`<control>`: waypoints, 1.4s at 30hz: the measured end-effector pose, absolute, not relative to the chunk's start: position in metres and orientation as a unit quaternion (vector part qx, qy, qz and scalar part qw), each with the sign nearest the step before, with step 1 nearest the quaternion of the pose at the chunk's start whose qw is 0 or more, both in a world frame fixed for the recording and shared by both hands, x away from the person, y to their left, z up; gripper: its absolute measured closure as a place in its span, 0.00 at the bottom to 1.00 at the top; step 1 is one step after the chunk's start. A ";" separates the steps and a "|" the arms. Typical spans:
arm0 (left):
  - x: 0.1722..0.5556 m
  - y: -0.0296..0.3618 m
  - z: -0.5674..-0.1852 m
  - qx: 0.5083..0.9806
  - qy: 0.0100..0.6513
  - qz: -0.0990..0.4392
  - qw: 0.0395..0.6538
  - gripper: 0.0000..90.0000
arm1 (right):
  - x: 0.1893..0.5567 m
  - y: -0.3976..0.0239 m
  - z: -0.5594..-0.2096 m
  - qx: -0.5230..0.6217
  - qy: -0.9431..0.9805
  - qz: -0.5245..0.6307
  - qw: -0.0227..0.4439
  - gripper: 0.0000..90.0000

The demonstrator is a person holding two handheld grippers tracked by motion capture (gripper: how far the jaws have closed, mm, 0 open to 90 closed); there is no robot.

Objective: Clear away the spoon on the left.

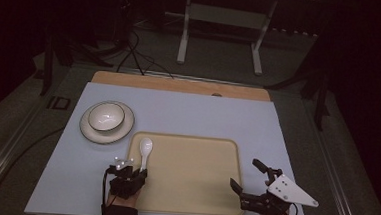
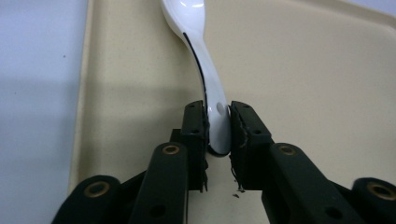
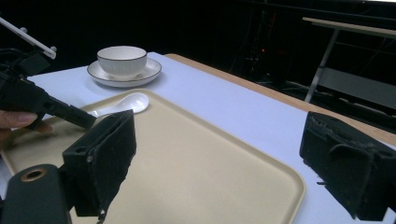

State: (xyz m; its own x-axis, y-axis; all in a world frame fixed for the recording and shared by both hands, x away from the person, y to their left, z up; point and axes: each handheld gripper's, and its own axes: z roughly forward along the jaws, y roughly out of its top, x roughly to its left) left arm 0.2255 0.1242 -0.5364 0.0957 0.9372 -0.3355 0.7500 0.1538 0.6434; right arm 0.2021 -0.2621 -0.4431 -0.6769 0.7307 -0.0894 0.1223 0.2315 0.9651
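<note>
Your tray [image 1: 193,188] sits at the near middle of the table [image 1: 178,107]. The spoon [image 1: 145,150] lies on the tray's 9 o'clock edge, bowl end pointing to 12. Off the tray's 10 o'clock corner you've got a plate [image 1: 91,131] with a bowl [image 1: 106,116] on it.

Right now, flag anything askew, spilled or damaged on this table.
Nothing spilled or askew. The only blemish: the pads of the left tongs look frayed, with dark crumbs on the tray beneath.
</note>
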 end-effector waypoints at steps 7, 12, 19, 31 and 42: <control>0.227 0.126 -0.536 0.646 0.660 0.132 0.359 0.82 | 0.202 -0.262 -0.443 0.290 0.734 0.548 0.275 0.12; 0.227 0.126 -0.535 0.647 0.661 0.140 0.353 0.79 | 0.202 -0.262 -0.443 0.290 0.735 0.549 0.274 0.12; 0.227 0.128 -0.530 0.651 0.656 0.157 0.349 0.74 | 0.203 -0.262 -0.443 0.290 0.736 0.548 0.273 0.12; 0.229 0.126 -0.513 0.682 0.625 0.148 0.350 0.66 | 0.203 -0.262 -0.444 0.292 0.736 0.546 0.274 0.12; 0.230 0.130 -0.491 0.706 0.596 0.154 0.349 0.61 | 0.203 -0.263 -0.444 0.292 0.736 0.546 0.274 0.12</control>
State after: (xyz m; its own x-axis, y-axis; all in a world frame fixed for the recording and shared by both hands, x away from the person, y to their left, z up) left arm 0.2298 0.1296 -0.4914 0.2415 0.9498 -0.1991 0.7354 -0.0452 0.6762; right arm 0.2028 -0.2626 -0.4436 -0.6787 0.7295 -0.0846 0.1308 0.2334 0.9635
